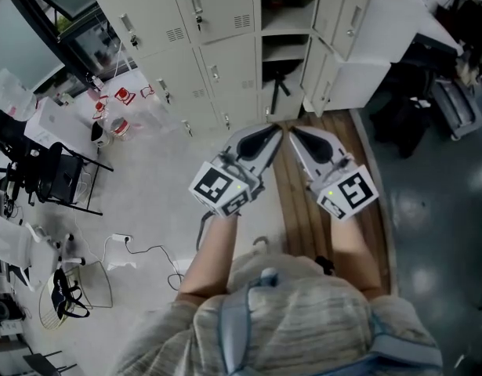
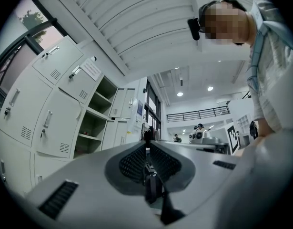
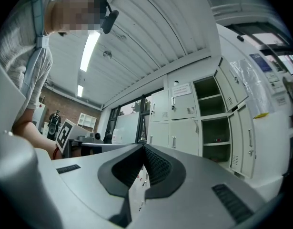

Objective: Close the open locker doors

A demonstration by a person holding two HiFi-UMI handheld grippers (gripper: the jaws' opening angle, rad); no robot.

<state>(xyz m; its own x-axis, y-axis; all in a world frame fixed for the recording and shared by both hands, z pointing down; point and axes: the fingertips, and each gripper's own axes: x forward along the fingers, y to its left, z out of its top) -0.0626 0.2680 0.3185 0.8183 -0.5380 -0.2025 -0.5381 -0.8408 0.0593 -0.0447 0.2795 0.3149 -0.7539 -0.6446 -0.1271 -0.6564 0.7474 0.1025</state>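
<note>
A bank of white lockers (image 1: 201,30) stands ahead. One column (image 1: 284,49) is open and shows its shelves, and its doors (image 1: 338,18) are swung out to the right. Both grippers hang in front of that column, apart from it. My left gripper (image 1: 277,131) and right gripper (image 1: 292,131) point toward it with their tips almost touching each other. Each is shut with nothing between its fingers. The left gripper view has its tip (image 2: 147,143) right of the open shelves (image 2: 96,113). The right gripper view has its tip (image 3: 144,150) left of the open compartments (image 3: 210,120) and doors (image 3: 246,137).
Folding chairs (image 1: 56,175), bags (image 1: 115,116) and a cable (image 1: 146,253) clutter the floor at left. A wooden strip (image 1: 303,210) runs under the grippers. Dark equipment (image 1: 452,100) stands at right. The person's body fills the bottom of the head view.
</note>
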